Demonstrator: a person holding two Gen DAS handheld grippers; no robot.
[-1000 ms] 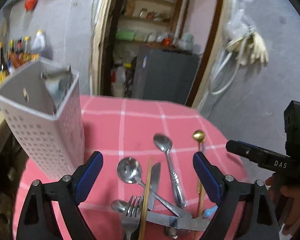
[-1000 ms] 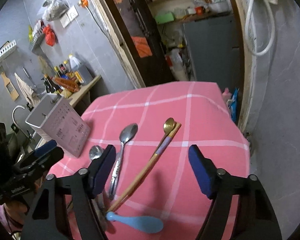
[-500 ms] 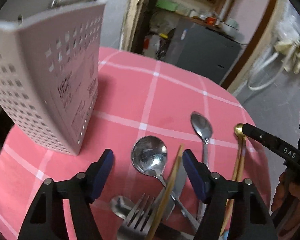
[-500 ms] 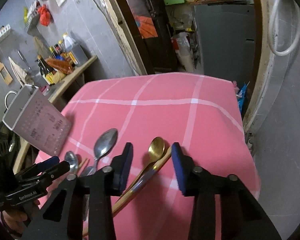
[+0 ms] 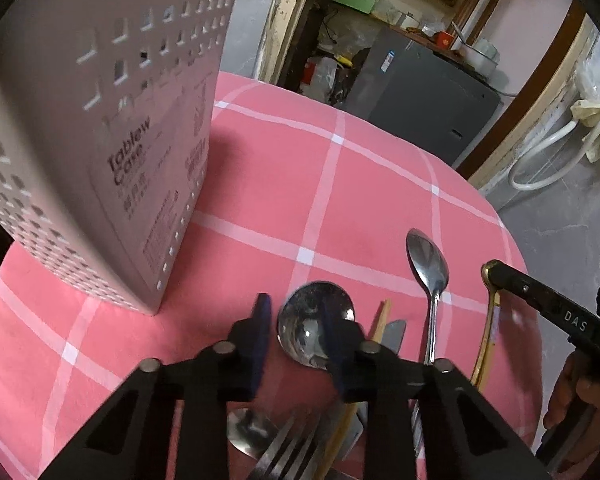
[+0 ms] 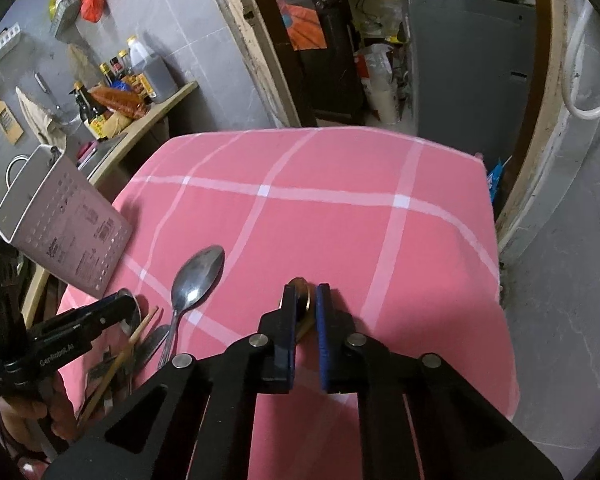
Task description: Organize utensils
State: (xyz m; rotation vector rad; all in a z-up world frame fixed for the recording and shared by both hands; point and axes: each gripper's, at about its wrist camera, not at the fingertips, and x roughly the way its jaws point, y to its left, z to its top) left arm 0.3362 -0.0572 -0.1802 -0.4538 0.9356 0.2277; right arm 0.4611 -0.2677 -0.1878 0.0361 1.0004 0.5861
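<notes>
Your left gripper (image 5: pixel 296 334) has narrowed markedly since half a second ago: then its blue-padded fingers stood wide on either side of the round-bowled steel serving spoon (image 5: pixel 315 322); now they sit close, the right pad overlapping the bowl's edge and the left pad just beside it. A gap remains between the left pad and the bowl, so the fingers are drawn in but not clamped on it. The spoon lies flat on the pink checked tablecloth (image 5: pixel 340 184).

Your right gripper (image 6: pixel 305 312) has also closed in. A second ago its fingers were wide apart; half a second ago they straddled the small gold-coloured spoon (image 6: pixel 302 300); now they are nearly together with that spoon's bowl between the pads. Whether the pads actually press on it cannot be told from either view.

The white perforated plastic utensil caddy (image 5: pixel 100 152) stands on the cloth to the left, and fills more of the left wrist view than before. Near the serving spoon lie the long steel teaspoon (image 5: pixel 428 268), a wooden chopstick (image 5: pixel 382 318), a steel knife blade (image 5: pixel 394 336) and a steel fork (image 5: pixel 284 452), all in the places they held earlier.
</notes>
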